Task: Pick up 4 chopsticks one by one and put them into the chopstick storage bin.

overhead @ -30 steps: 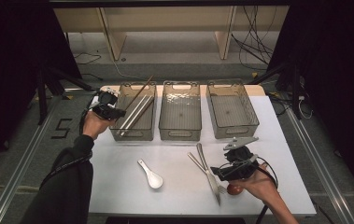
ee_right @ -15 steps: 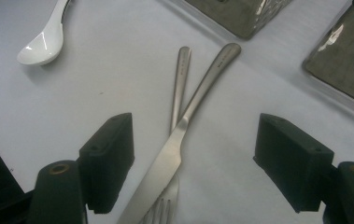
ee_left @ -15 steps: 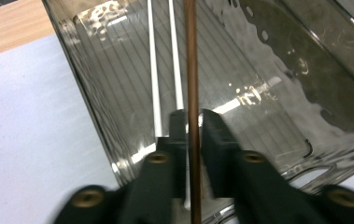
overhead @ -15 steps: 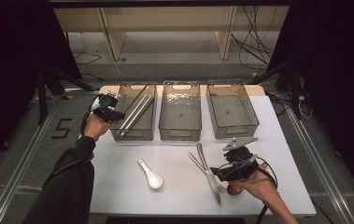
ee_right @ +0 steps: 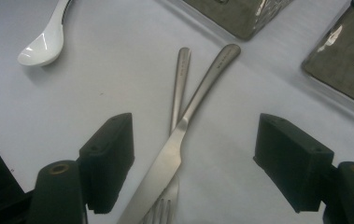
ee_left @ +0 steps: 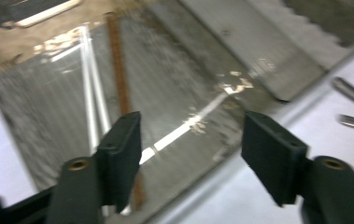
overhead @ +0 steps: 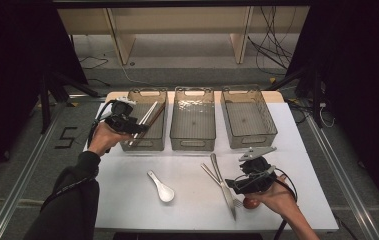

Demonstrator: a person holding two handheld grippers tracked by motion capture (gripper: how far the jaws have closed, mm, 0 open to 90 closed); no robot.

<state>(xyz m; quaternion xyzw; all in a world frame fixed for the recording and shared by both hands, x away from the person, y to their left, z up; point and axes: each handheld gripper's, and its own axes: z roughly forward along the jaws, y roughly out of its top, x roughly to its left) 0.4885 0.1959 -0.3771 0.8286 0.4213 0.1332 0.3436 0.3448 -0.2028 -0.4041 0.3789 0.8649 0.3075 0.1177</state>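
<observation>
A pair of white chopsticks (ee_left: 88,93) and a brown one (ee_left: 118,84) lie slanted in the left clear bin (overhead: 144,145). My left gripper (overhead: 132,122) hovers at that bin's near left corner. Its jaws have just been opening, and in the left gripper view my left gripper (ee_left: 191,149) stands wide with nothing pressed between the pads. A steel knife (ee_right: 184,126) lies crossed over a fork (ee_right: 177,93) on the white table. My right gripper (ee_right: 195,163) stands open just above them, also seen as my right gripper (overhead: 237,186) at the front right.
A white ceramic spoon (overhead: 161,189) lies on the table front centre. The middle bin (overhead: 193,145) and right bin (overhead: 249,142) stand in a row beside the left one. The table's front edge is close behind my right hand.
My left gripper has opened and shifted slightly at the left bin, with the chopsticks lying free inside. The right gripper has stayed in place over the knife and fork.
</observation>
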